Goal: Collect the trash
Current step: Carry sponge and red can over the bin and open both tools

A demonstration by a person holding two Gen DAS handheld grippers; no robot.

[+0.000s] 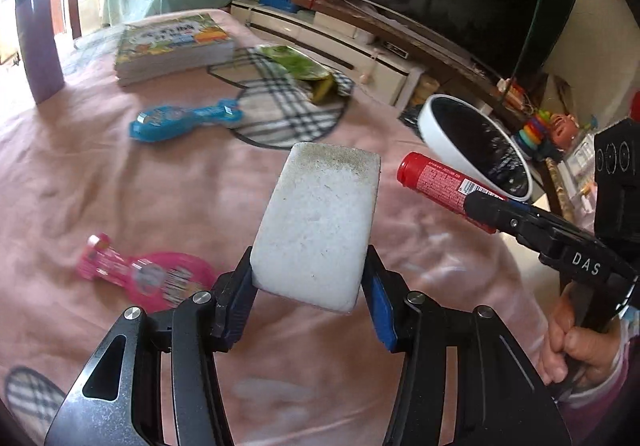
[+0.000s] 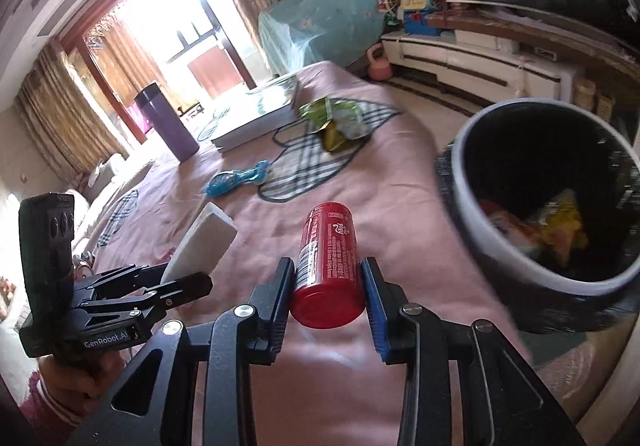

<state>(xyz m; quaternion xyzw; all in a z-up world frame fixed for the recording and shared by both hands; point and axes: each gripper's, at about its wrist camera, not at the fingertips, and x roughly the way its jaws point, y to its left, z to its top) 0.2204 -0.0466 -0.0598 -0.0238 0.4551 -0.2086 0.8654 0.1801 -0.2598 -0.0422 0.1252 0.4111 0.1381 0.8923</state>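
Note:
My left gripper (image 1: 310,278) is shut on a white foam block (image 1: 320,222) and holds it above the pink cloth; the block also shows in the right wrist view (image 2: 202,246). My right gripper (image 2: 328,274) is shut on a red can (image 2: 330,258), held lying along the fingers; the can also shows in the left wrist view (image 1: 436,186). A white-rimmed trash bin (image 2: 464,182) with a black liner and wrappers inside stands just right of the can, also seen in the left wrist view (image 1: 432,122). A green snack bag (image 1: 304,70) lies on a plaid mat.
On the pink-covered table lie a blue toy (image 1: 180,120), a pink toy (image 1: 148,270), a stack of books (image 1: 172,46) and a purple cup (image 2: 166,120). A TV stand (image 2: 472,54) runs along the far wall.

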